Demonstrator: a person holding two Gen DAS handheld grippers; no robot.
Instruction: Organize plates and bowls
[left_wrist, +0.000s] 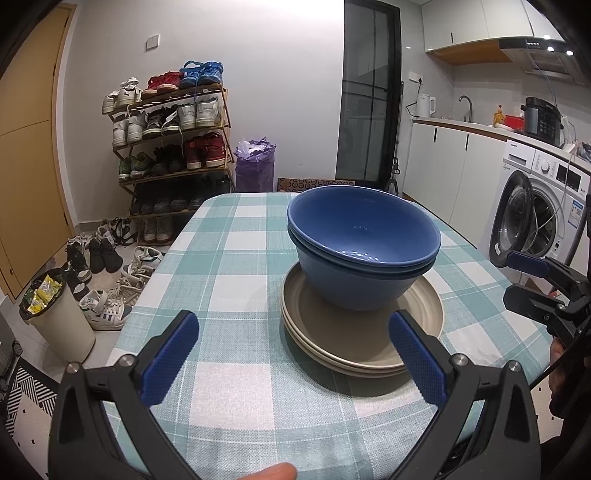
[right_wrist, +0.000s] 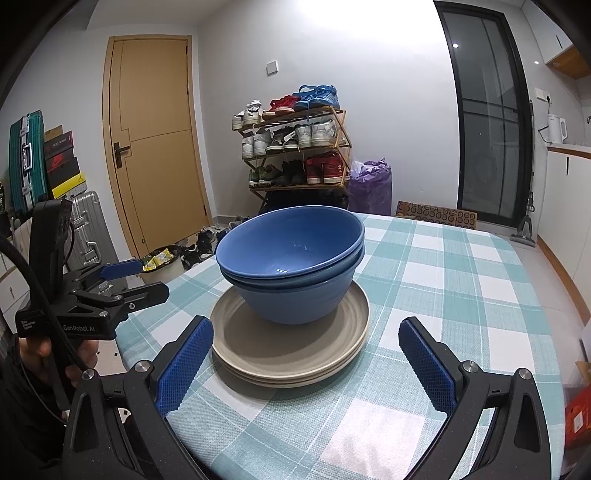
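the bench (left_wrist: 236, 280) (right_wrist: 443, 295), covered by a teal-and-white checked cloth, carries a single pile near its middle. two beige plates (left_wrist: 424, 317) (right_wrist: 236, 332) lie stacked flat on the cloth, and two blue bowls (left_wrist: 364, 236) (right_wrist: 291, 251), nested one inside the other and upright, stand on the upper plate, toward its far side. the left claw (left_wrist: 293, 358) is released, its blue-padded fingers (left_wrist: 170, 354) spread wide and apart from the pile; the near rim of the plates lies between them, closer to the right-hand pad. the right claw (right_wrist: 304, 365) is likewise released, its fingers (right_wrist: 186, 365) spread either side of the plates' near rim, with no contact visible. each claw appears at the edge of the other's view, off the side of the bench, grasping nothing. behind the bench stand a shoe rack (left_wrist: 173, 144) (right_wrist: 295, 144) against the wall and a purple bag (left_wrist: 255, 166) (right_wrist: 369, 184) just beside it; a washing machine (left_wrist: 535, 206) stands to the right in the left wrist view, and a bin (left_wrist: 59, 317) stands on the floor to the left.
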